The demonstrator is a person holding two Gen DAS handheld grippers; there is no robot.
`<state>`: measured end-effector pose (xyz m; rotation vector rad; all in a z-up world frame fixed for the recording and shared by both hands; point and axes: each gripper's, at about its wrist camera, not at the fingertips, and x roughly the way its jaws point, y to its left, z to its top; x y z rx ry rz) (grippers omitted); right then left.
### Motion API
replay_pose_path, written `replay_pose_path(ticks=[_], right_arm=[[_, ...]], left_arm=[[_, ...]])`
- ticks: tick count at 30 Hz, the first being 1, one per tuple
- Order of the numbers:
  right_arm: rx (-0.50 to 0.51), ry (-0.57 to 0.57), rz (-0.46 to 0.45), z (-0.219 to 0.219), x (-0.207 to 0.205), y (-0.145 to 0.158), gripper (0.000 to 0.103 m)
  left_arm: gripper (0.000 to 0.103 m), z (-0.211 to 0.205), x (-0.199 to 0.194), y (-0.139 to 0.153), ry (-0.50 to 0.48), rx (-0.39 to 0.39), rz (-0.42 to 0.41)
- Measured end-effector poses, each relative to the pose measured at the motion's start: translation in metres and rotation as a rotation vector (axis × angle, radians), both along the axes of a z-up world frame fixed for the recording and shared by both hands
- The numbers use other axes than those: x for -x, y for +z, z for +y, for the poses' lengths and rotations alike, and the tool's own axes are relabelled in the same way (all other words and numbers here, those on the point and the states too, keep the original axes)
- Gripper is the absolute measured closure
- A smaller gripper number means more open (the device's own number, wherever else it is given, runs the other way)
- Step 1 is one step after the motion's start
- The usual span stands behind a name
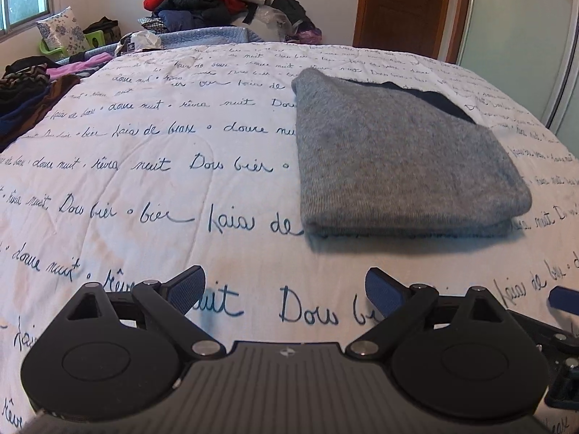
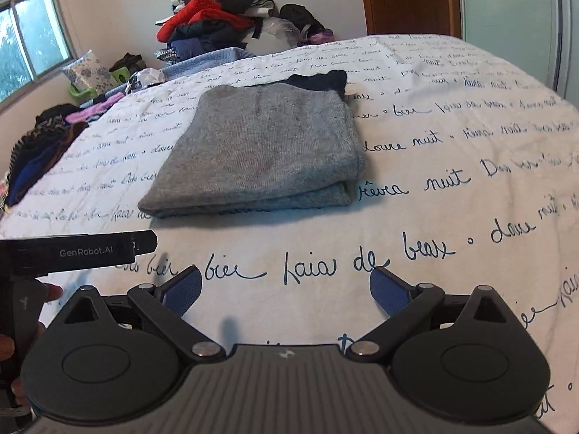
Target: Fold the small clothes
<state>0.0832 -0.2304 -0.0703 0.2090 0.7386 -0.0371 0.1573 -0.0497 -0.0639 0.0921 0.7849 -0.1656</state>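
A grey knit garment (image 1: 398,155) lies folded in a neat rectangle on the white bedspread (image 1: 144,188) with blue script, a dark navy layer showing at its far edge. It also shows in the right wrist view (image 2: 267,148). My left gripper (image 1: 286,289) is open and empty, pulled back from the garment's near edge. My right gripper (image 2: 286,285) is open and empty too, just short of the garment. The left gripper's body (image 2: 72,251) shows at the left of the right wrist view.
A stack of dark and pink clothes (image 1: 32,86) lies at the bed's left edge. A heap of red and dark clothes (image 1: 202,0) is piled behind the bed. A wooden door (image 1: 405,3) and a glass panel (image 1: 517,36) stand at the far right.
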Motion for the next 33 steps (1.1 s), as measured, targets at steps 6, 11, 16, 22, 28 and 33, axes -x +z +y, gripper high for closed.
replay_pose_path(ticks=[6, 11, 16, 22, 28, 33], right_arm=[[0.094, 0.012, -0.017, 0.012, 0.001, 0.001, 0.003], [0.062, -0.012, 0.002, 0.004, -0.001, -0.002, 0.003], [0.048, -0.027, 0.014, 0.000, 0.000, -0.006, 0.003], [0.029, -0.043, 0.017, -0.005, -0.001, -0.007, 0.003], [0.025, -0.044, 0.020, -0.005, -0.001, -0.008, 0.003], [0.027, -0.046, 0.023, -0.004, -0.001, -0.009, 0.003]], left_arm=[[0.009, 0.008, 0.004, -0.009, 0.035, 0.007, 0.016], [0.008, 0.009, 0.007, -0.010, 0.034, -0.009, 0.005], [0.006, 0.007, 0.009, -0.012, 0.033, -0.009, 0.006], [0.003, 0.006, 0.009, -0.015, 0.027, -0.015, 0.007], [0.001, 0.005, 0.008, -0.018, 0.024, -0.020, 0.009], [0.001, 0.004, 0.010, -0.017, 0.025, -0.024, 0.004]])
